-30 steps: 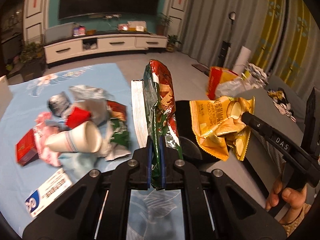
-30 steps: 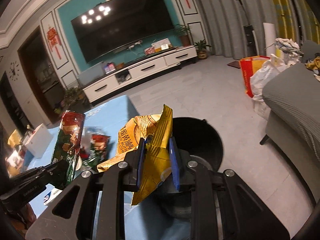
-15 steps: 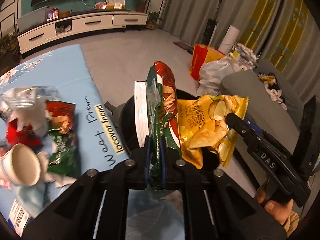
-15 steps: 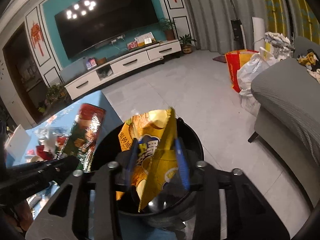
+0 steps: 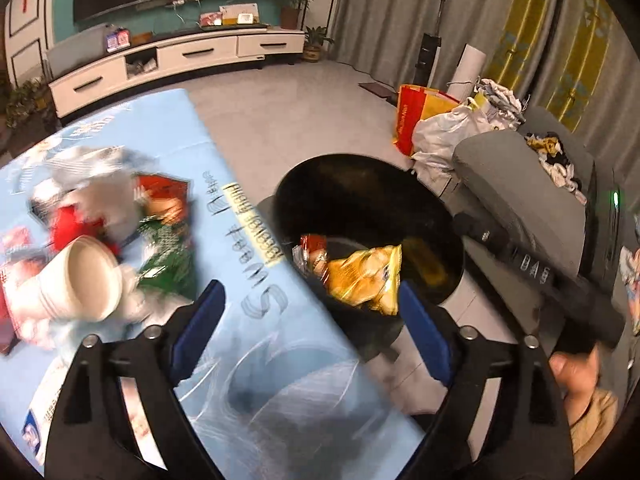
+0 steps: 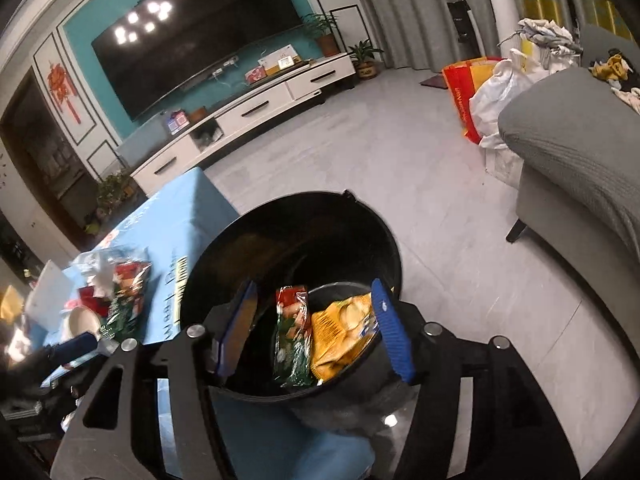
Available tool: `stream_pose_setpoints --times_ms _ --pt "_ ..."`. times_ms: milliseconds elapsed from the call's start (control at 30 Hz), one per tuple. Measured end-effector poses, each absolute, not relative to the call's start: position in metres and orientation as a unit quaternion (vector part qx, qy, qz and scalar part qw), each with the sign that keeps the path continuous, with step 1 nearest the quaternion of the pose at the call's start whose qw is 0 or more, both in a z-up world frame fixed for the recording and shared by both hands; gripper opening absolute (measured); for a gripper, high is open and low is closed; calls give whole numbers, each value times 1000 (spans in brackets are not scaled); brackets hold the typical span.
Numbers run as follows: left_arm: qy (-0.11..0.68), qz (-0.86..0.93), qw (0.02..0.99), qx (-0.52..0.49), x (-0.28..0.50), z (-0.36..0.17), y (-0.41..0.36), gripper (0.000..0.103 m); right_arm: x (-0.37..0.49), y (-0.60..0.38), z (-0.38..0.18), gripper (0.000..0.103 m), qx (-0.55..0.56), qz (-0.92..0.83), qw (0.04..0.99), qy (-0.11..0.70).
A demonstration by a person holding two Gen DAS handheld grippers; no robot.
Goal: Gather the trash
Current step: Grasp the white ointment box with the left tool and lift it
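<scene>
My left gripper (image 5: 312, 316) had just been opening, and its blue fingers (image 5: 198, 320) stood wide apart with nothing between them, touching nothing. My right gripper (image 6: 316, 328) had also just been opening; its fingers (image 6: 390, 332) were parted and empty, poised over the black bin (image 6: 224, 256).

The worktop (image 5: 224, 360) under my left gripper wore a light blue printed cloth, with the bin standing on the grey tiled floor (image 6: 420, 168) just beside its edge. Further off were a white TV cabinet (image 6: 256, 112) below a dark screen (image 6: 192, 48), a grey sofa (image 6: 576, 152) and a red-and-yellow bag (image 6: 464, 92) by the curtains.

The yellow chip bag (image 6: 340, 336) and the red-and-green snack bag (image 6: 292, 332) lay side by side inside the bin, below and between my right fingers, free of both grippers. More trash remained on the worktop to the left of my left fingers: a white paper cup (image 5: 80, 280) on its side and a blurred heap of wrappers (image 5: 152, 220).
</scene>
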State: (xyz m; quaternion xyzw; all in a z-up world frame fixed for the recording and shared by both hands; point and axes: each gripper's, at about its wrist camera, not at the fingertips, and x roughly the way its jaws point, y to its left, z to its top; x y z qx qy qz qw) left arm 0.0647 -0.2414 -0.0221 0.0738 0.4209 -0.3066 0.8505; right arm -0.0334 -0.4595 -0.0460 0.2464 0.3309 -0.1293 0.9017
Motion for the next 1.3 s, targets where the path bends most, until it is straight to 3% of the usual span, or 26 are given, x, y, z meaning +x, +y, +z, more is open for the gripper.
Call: stream_pose_setpoints --times_ms 167,400,600,933,1300 --pt "431 -279 855 68 36 -22 -173 95 -38 -433 -37 66 244 -75 904 342" --pt "445 -163 881 3 10 -26 -34 97 -30 -366 -28 66 226 28 901 370" --pt "443 -102 889 -46 -5 -33 33 97 -15 -295 -25 66 186 97 892 400" --pt "424 -94 900 -39 -8 -43 51 97 5 -227 -28 66 121 128 882 437" --pt "396 -144 903 78 14 -52 6 97 31 -207 -27 66 95 97 880 454"
